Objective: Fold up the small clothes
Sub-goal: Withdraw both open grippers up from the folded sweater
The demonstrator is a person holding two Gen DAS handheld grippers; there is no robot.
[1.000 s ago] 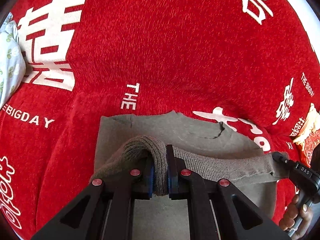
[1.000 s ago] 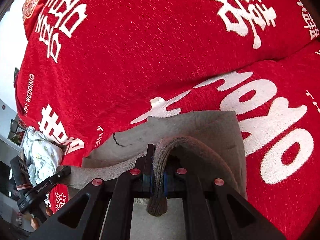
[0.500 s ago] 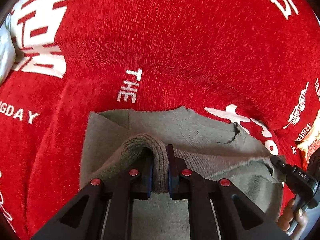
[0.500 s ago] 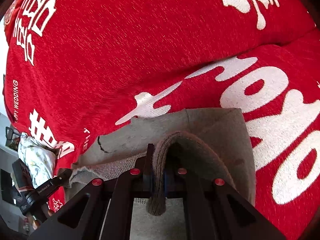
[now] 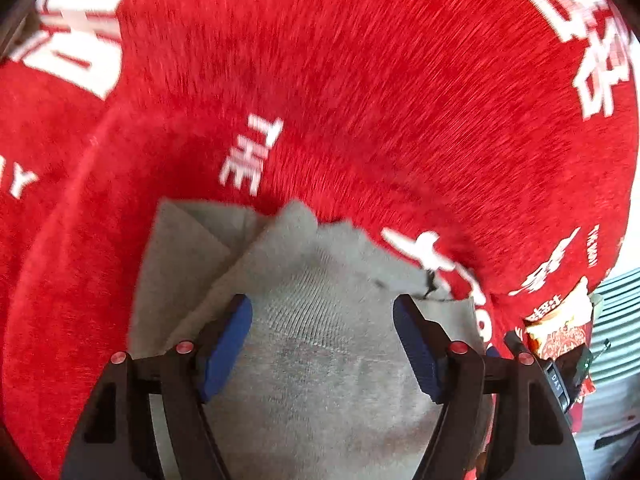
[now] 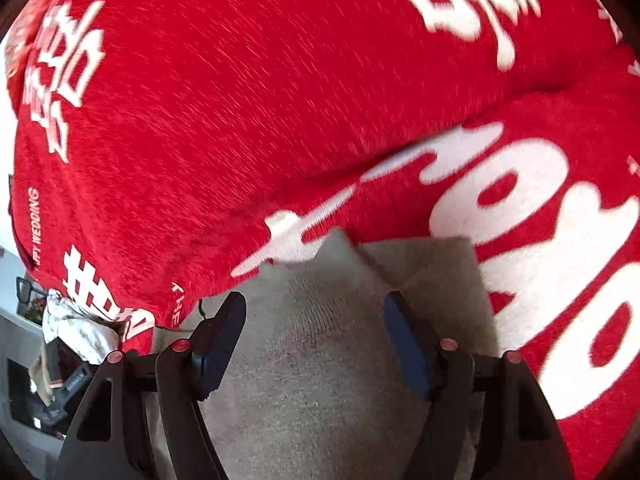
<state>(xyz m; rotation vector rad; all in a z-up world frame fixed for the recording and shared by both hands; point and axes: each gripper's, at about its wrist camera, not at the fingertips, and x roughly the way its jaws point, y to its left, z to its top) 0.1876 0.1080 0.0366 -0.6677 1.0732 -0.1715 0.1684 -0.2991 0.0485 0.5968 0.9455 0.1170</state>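
Note:
A small grey-brown knitted garment (image 5: 320, 320) lies folded over on the red blanket (image 5: 360, 100); its ribbed hem is laid on its upper part. My left gripper (image 5: 322, 332) is open just above the folded edge, holding nothing. The garment shows in the right wrist view (image 6: 320, 340) too, with my right gripper (image 6: 314, 328) open over its folded edge, holding nothing. The right gripper's black body shows at the right edge of the left wrist view (image 5: 556, 376).
The red blanket with white lettering (image 6: 280, 100) covers a soft raised surface all around. A red and yellow snack packet (image 5: 560, 324) lies at the right. A white patterned cloth (image 6: 76, 324) and dark items lie at the far left beyond the blanket's edge.
Both grippers were shut on the garment's ribbed hem and carried it forward over the garment. Now both are open and the hem lies on the garment.

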